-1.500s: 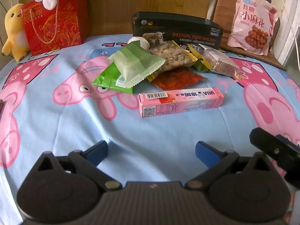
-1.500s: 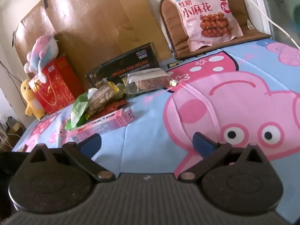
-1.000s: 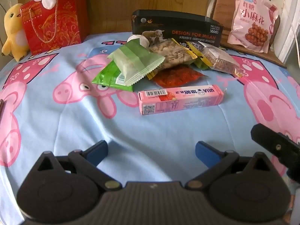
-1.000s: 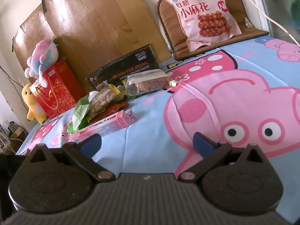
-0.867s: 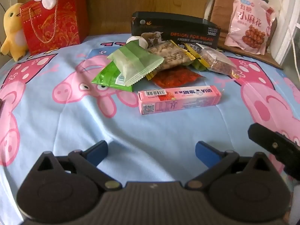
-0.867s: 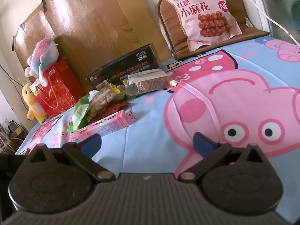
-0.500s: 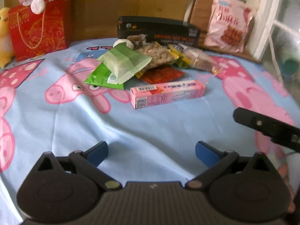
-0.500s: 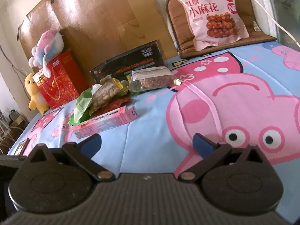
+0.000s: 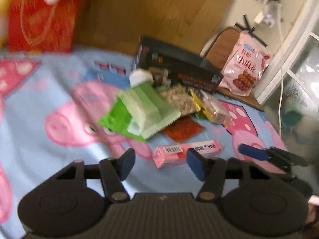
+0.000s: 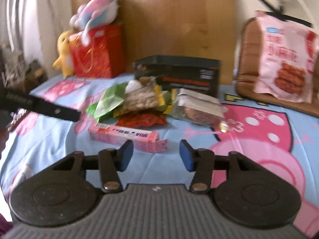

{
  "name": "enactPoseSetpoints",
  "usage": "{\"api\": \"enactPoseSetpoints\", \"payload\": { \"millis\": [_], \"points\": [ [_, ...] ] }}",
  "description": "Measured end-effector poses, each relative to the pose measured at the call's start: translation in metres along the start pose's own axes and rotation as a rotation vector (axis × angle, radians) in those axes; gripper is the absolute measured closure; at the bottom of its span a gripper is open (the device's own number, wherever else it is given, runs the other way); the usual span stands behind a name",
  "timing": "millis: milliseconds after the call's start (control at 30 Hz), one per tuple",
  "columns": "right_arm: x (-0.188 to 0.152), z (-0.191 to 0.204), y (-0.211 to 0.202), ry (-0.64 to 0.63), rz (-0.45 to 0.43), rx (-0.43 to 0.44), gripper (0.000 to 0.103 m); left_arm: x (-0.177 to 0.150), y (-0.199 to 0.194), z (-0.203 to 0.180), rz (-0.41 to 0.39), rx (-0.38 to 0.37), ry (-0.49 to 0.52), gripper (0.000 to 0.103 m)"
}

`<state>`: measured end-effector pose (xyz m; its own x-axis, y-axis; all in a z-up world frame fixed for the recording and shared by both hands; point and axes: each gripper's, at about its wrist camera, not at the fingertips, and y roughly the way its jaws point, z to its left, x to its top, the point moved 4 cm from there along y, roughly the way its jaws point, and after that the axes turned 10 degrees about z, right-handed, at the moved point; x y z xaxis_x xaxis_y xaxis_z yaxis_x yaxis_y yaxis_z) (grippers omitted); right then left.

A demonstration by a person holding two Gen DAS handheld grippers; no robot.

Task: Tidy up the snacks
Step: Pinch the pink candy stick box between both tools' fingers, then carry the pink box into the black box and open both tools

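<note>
A pile of snack packets lies mid-table: a pale green packet, a nut packet, a red packet, a clear packet of brown bars. A long pink box lies in front of the pile; it also shows in the right wrist view. My left gripper is open, just short of the pink box. My right gripper is open, just behind the box's right end. A black box stands behind the pile.
A red gift bag with plush toys stands at the back left. A large pink snack bag leans on a brown cushion at the back right. The table wears a pink pig cloth.
Both grippers have swung in toward the pink box and come much closer to it. Their jaws have narrowed a little but stay open. The snacks have not moved.
</note>
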<state>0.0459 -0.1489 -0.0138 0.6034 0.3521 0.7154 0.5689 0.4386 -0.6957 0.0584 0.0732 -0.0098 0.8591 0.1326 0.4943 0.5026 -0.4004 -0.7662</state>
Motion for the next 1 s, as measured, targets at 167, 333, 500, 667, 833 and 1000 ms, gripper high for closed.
{"api": "enactPoseSetpoints", "payload": {
  "millis": [167, 333, 500, 667, 833, 1000],
  "points": [
    [0.006, -0.002, 0.021, -0.047, 0.067, -0.002, 0.05, 0.006, 0.026, -0.004, 0.06, -0.03, -0.019, 0.054],
    [0.007, -0.008, 0.038, 0.006, 0.105, 0.079, 0.059, 0.01, 0.036, -0.013, 0.071, -0.019, 0.006, 0.055],
    [0.013, 0.005, 0.02, -0.028, 0.047, 0.056, 0.061, 0.025, 0.011, -0.03, 0.026, -0.016, 0.06, 0.057],
    [0.051, -0.006, -0.009, -0.032, -0.112, -0.005, 0.061, 0.076, -0.009, -0.057, -0.102, -0.023, 0.157, 0.056],
    [0.112, -0.038, 0.015, 0.01, -0.202, -0.083, 0.061, 0.156, 0.019, -0.067, -0.189, -0.006, 0.166, 0.054],
    [0.139, -0.066, 0.064, 0.089, -0.121, -0.071, 0.06, 0.19, 0.058, -0.047, -0.141, 0.012, 0.059, 0.056]
  ]
}}
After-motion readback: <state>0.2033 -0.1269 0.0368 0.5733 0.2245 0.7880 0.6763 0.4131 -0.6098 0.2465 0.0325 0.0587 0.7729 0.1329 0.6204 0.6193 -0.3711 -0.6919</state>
